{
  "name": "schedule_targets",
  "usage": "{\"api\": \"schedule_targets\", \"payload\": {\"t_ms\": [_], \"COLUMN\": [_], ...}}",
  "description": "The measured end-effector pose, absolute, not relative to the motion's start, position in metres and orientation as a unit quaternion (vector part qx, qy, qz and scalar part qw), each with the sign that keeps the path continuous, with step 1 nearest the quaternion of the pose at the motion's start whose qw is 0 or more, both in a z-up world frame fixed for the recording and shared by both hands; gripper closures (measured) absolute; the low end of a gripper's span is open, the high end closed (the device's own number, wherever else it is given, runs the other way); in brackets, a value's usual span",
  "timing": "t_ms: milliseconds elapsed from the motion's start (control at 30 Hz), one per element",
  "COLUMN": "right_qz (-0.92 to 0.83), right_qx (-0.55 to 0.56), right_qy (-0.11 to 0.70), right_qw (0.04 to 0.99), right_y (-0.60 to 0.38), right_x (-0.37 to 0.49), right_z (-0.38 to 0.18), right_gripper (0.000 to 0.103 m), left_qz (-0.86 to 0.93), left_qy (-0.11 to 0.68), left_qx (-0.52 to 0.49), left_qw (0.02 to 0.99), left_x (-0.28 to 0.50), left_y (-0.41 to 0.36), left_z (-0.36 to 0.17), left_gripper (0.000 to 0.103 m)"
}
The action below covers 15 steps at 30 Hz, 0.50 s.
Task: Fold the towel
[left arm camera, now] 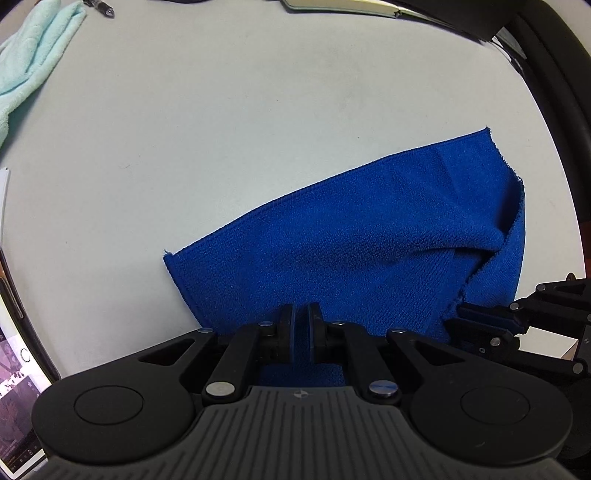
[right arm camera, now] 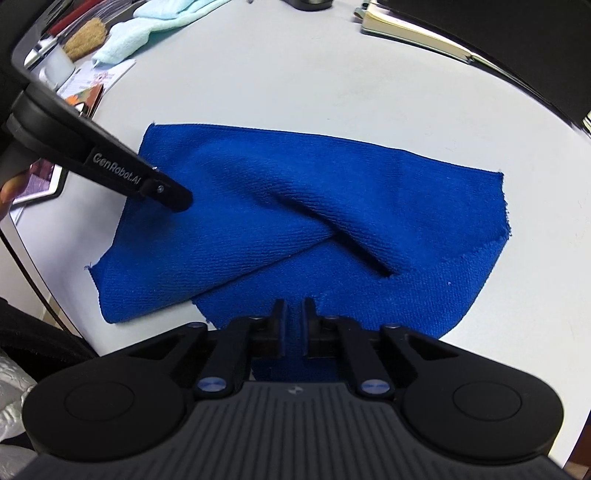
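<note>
Pinching the near edge of the blue towel (left arm camera: 369,236), the left gripper (left arm camera: 303,314) is keeping its jaws almost together, with a strip of blue cloth squeezed between the pads. The towel is lying partly folded on the white table (left arm camera: 221,129), one layer bulging diagonally over another. Further right, the right gripper (right arm camera: 294,308) is likewise clamping the towel's near edge, jaws nearly pressed together on the fabric. A pale green cloth (left arm camera: 33,55) is resting well apart at the far left.

Office desk (right arm camera: 258,74), notebook (right arm camera: 413,33), tablet (left arm camera: 14,406)
</note>
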State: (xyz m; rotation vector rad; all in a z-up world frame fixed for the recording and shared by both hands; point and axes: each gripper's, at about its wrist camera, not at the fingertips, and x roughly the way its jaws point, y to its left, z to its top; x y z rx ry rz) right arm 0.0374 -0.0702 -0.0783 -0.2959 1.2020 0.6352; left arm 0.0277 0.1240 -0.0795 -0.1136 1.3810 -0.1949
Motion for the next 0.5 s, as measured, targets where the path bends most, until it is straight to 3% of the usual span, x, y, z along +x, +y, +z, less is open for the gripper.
{"api": "schedule_targets", "payload": {"t_ms": [500], "right_qz": [0.230], "right_qx": [-0.086], "right_qy": [0.545], "right_qw": [0.802], "right_y": [-0.119], "right_x": [0.034], "right_z": [-0.056], "right_gripper": [0.100], "left_qz": [-0.081], "left_qy": [0.632], "left_qx": [-0.065], "left_qw": [0.768], "left_x": [0.030], "left_y": [0.125], "left_z": [-0.079], "left_gripper": [0.095]}}
